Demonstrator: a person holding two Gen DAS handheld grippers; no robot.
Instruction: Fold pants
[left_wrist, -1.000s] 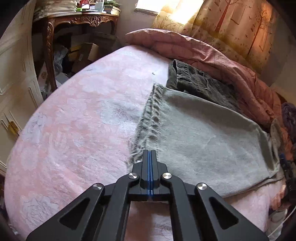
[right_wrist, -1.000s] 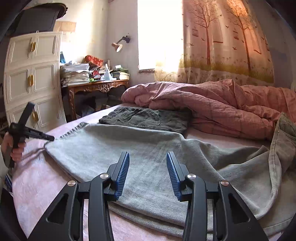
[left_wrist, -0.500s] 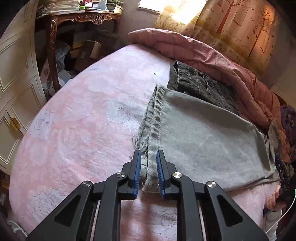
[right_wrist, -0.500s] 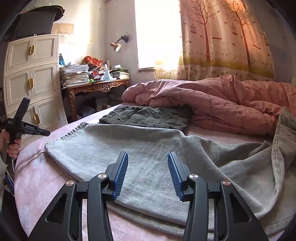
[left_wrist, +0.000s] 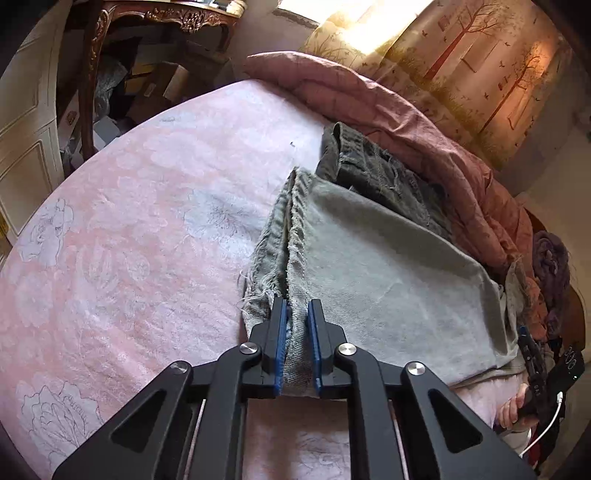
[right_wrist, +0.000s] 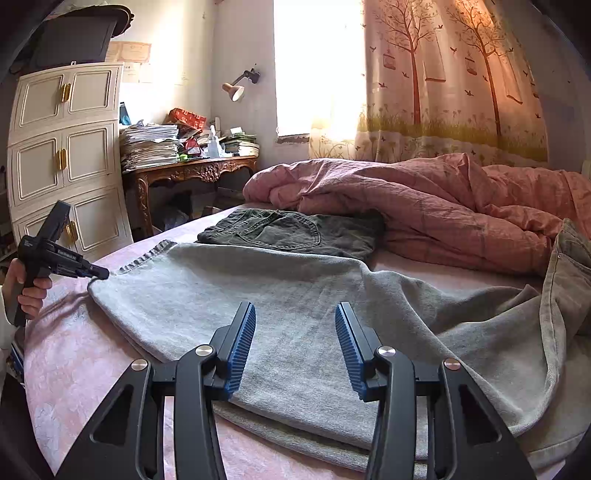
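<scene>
Both handheld tools are matte black. The left gripper (left_wrist: 296, 314) has two fingers (left_wrist: 277, 343) lined with smooth blue pads, mounted on angular black arms with triangular cut-outs and round silver screw heads at the pivots. The right gripper (right_wrist: 294, 325) is built the same way, but its blue pads are ribbed along their length; silver screws sit at four pivots. Seen from the right wrist camera, the left tool shows a pistol-style black grip with small white lettering on its barrel. Seen from the left wrist camera, a white cable (left_wrist: 546, 430) runs from the right tool's handle.
</scene>
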